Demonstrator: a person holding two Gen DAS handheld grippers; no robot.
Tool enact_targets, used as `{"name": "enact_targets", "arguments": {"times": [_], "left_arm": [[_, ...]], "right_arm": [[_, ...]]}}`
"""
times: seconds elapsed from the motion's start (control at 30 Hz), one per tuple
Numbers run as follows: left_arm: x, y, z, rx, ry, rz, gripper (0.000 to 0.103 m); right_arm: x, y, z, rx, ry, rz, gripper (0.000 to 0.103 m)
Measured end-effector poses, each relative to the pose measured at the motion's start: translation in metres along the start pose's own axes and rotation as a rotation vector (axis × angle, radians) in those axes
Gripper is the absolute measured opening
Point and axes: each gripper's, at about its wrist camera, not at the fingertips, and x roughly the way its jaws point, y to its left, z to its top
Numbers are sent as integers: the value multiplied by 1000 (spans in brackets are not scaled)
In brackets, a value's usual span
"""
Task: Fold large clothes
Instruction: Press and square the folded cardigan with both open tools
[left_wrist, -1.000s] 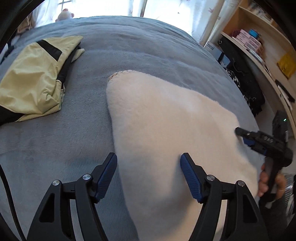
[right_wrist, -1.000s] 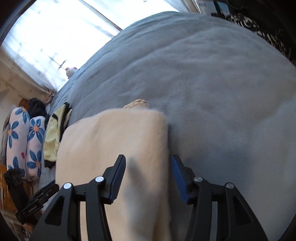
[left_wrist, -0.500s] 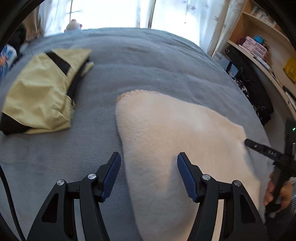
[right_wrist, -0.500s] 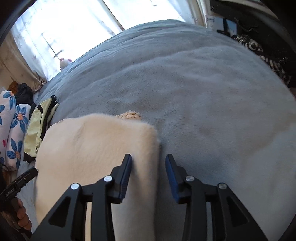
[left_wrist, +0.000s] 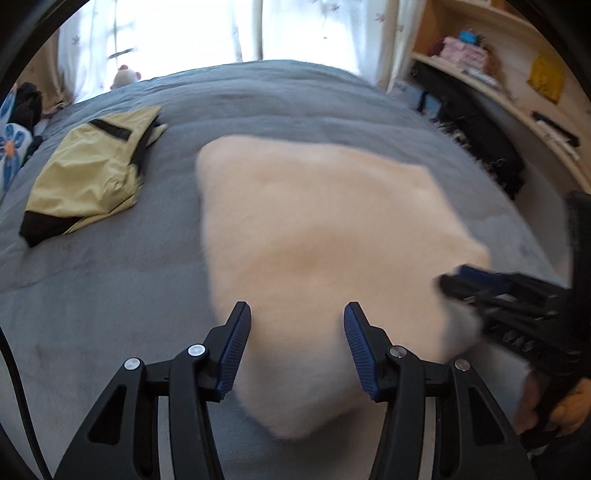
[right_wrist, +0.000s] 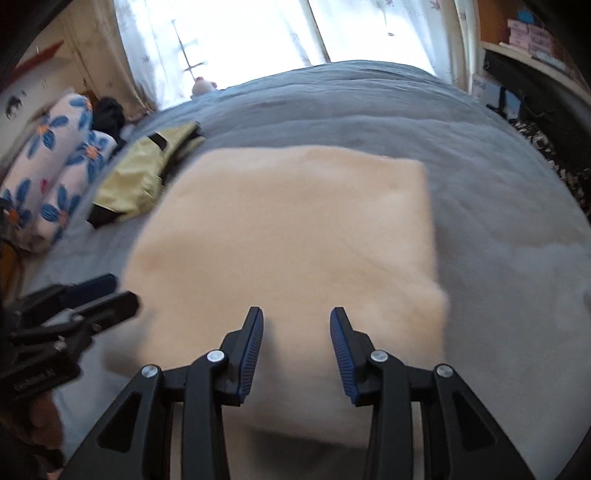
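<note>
A cream fleece garment (left_wrist: 325, 236) lies folded into a flat rectangle on the grey bed; it also shows in the right wrist view (right_wrist: 295, 240). My left gripper (left_wrist: 297, 314) is open and empty above the garment's near left part. My right gripper (right_wrist: 297, 317) is open and empty above its near edge. The right gripper shows at the right of the left wrist view (left_wrist: 448, 280), by the garment's right edge. The left gripper shows at the left of the right wrist view (right_wrist: 118, 291).
A folded yellow and black jacket (left_wrist: 92, 177) lies on the grey bedspread (left_wrist: 92, 295) to the left. Floral pillows (right_wrist: 48, 173) lie at the bed's left. Wooden shelves (left_wrist: 517, 85) and a black bag (left_wrist: 476, 129) stand to the right. A window is behind.
Both grippers have drawn back and risen from the garment, so the whole folded rectangle now shows. Both stay open. The garment lies flat as before.
</note>
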Motion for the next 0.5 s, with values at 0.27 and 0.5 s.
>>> {"name": "enact_targets", "arguments": {"times": [0.27,0.5], "left_arm": [[2,27,-11,-88,18,-46,55],[-6,23,-14,-100,7,-26,55]], "right_arm": [[-23,-45,-23,50,-4,-129,30],[-33,-51,-21,123,-20,-81,30]]}}
